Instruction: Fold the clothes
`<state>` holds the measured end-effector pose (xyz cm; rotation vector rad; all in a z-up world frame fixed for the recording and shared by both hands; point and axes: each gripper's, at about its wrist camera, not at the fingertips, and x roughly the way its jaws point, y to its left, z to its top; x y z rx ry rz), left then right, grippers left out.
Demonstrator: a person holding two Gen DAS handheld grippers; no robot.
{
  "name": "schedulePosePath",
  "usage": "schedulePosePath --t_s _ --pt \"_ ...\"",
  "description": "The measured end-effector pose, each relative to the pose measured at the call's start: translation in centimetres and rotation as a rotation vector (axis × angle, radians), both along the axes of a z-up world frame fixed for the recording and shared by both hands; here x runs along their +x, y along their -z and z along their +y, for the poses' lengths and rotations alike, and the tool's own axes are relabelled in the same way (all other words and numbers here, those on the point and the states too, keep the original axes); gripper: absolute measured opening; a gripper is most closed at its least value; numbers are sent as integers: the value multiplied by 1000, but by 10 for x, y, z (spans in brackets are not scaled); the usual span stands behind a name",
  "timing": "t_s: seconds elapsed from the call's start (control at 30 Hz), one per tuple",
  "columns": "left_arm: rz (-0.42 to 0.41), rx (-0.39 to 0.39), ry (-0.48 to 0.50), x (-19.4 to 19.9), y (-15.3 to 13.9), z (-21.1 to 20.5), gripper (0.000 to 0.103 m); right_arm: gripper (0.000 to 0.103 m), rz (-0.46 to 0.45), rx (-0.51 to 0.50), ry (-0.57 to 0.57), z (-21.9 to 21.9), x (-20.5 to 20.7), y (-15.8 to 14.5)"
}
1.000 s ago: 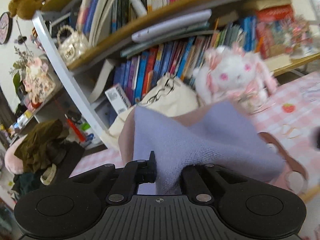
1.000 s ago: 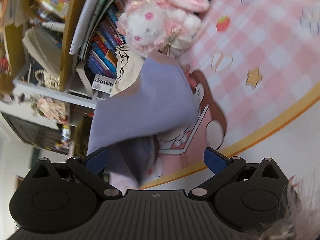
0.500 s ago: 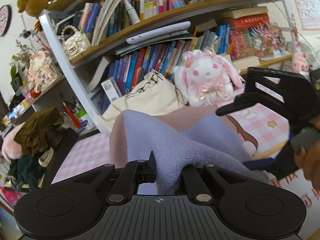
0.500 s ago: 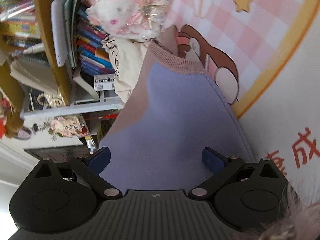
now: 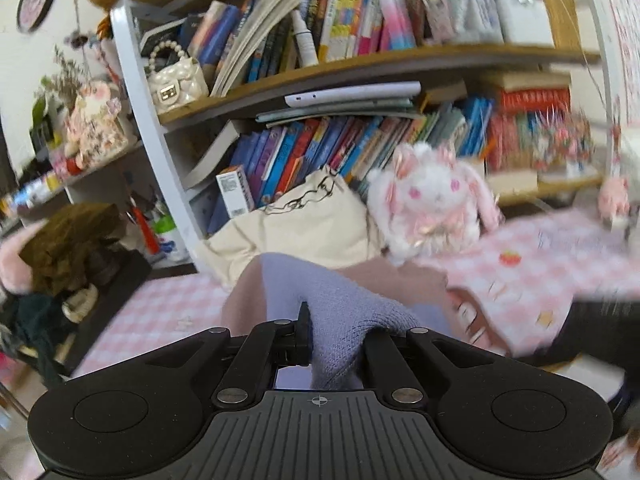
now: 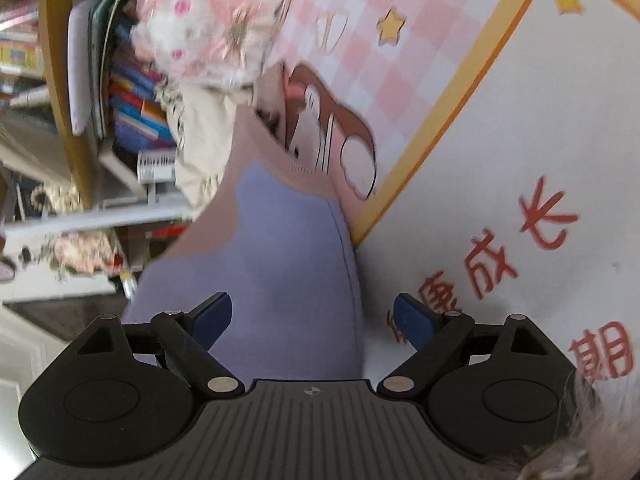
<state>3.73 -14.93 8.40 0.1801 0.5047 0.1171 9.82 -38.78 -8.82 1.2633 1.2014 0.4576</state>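
Note:
A lavender knit garment (image 5: 340,312) with a dusty pink band hangs from my left gripper (image 5: 336,340), which is shut on a bunched fold of it. In the right wrist view the same garment (image 6: 288,264) hangs between the blue-padded fingers (image 6: 212,316) of my right gripper (image 6: 312,320), which is open wide and grips nothing. The garment's pink edge (image 6: 256,148) points toward the pink checked mat (image 6: 360,52).
A bookshelf (image 5: 360,72) full of books stands behind. A white and pink plush rabbit (image 5: 432,200) and a cream tote bag (image 5: 304,228) sit at its foot. A white mat with red characters (image 6: 520,208) lies to the right. Dark clothes (image 5: 60,248) are piled at the left.
My right gripper has dropped out of the left wrist view and come down alongside the hanging garment. My left gripper keeps its hold and the view has swung slightly.

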Motion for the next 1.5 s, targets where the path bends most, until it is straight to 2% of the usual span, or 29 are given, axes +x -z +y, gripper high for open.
schedulePosePath --t_s 0.2,0.27,0.33,0.37,0.47,0.57,0.67,0.77,0.8,0.87,1.0,1.07,1.13,1.2,1.3,1.37,1.43,1.5 --pt "10 -151 -2 8 -10 10 4 88 9 186 -12 21 -2 16" --pt "12 -164 -11 8 -11 14 4 73 8 233 -9 24 -3 17" --pt "10 -143 -21 5 -11 19 4 38 -9 246 -20 26 -2 14" --pt "8 -133 -26 4 -11 22 4 13 -31 238 -24 24 -2 10" --pt "7 -106 -29 0 -14 29 4 9 -116 251 2 13 4 -4" --pt "-4 -44 26 -8 -20 24 3 8 -281 285 88 -14 13 -36" --pt "-49 31 129 -18 -26 8 4 8 -445 309 183 -42 36 -84" --pt "-145 100 279 -30 -39 -17 4 8 -635 325 224 -52 65 -151" --pt "-183 85 314 -35 -48 -21 4 8 -699 338 218 -50 70 -174" --pt "-275 -6 374 -46 -71 -18 4 8 -829 367 190 -42 75 -222" --pt "-449 -295 520 -75 -115 21 4 8 -1062 462 75 -11 70 -306" --pt "-460 -382 563 -81 -123 43 4 8 -1115 458 6 13 68 -328" --pt "-432 -418 555 -83 -119 59 6 8 -1112 406 -65 41 69 -333" --pt "-363 -420 494 -78 -100 76 7 8 -1063 304 -132 73 77 -319" --pt "-156 -439 330 -56 -44 99 7 8 -912 107 -220 124 97 -258" --pt "-21 -419 233 -41 -4 110 6 8 -808 -40 -262 153 109 -209" --pt "88 -353 167 -27 34 116 6 8 -714 -140 -283 174 117 -168" --pt "167 -268 112 -16 62 123 5 8 -643 -191 -278 187 126 -135"
